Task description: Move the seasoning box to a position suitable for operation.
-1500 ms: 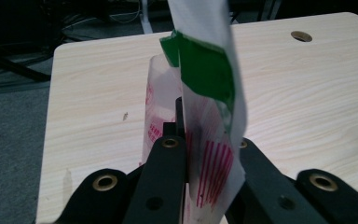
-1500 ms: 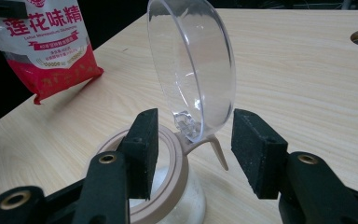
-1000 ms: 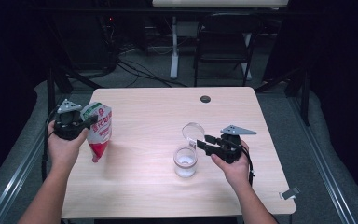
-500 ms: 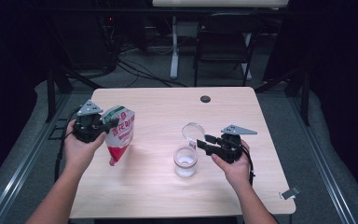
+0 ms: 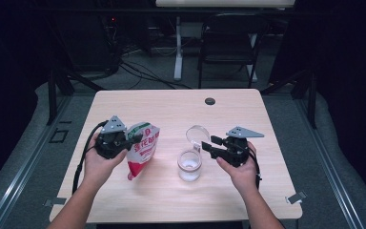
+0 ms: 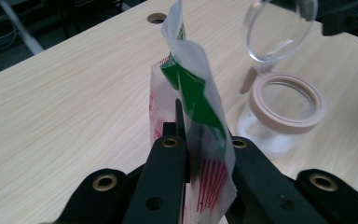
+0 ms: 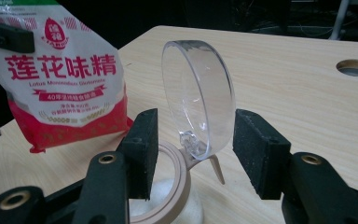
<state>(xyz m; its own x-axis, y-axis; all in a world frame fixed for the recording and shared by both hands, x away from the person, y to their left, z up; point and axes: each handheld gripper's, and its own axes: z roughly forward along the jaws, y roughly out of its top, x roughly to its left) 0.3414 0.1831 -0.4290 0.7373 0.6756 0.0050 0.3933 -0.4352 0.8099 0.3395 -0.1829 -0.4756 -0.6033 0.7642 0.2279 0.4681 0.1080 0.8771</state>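
A white, red and green seasoning bag [image 5: 143, 148] hangs tilted above the table, left of the jar. My left gripper [image 5: 131, 138] is shut on the bag's upper part [image 6: 196, 102], both jaws pressing its folded top. A clear jar [image 5: 189, 167] with a beige rim [image 6: 284, 112] stands near the table's middle, a little white powder in its bottom. Its clear lid [image 5: 198, 134] is flipped up on the hinge. My right gripper [image 5: 208, 145] is open, and the lid [image 7: 198, 98] stands between its pads [image 7: 142, 140]. The bag's printed face [image 7: 60, 79] sits beyond the left pad.
The wooden table [image 5: 171, 200] has a round cable hole [image 5: 210, 101] near its far edge. A dark chair [image 5: 228, 47] and a desk leg stand behind it. Cables trail from both grippers toward the near edge.
My left hand has carried the bag to the right, closer to the jar, and a little lower. The right gripper and the jar have stayed where they were.
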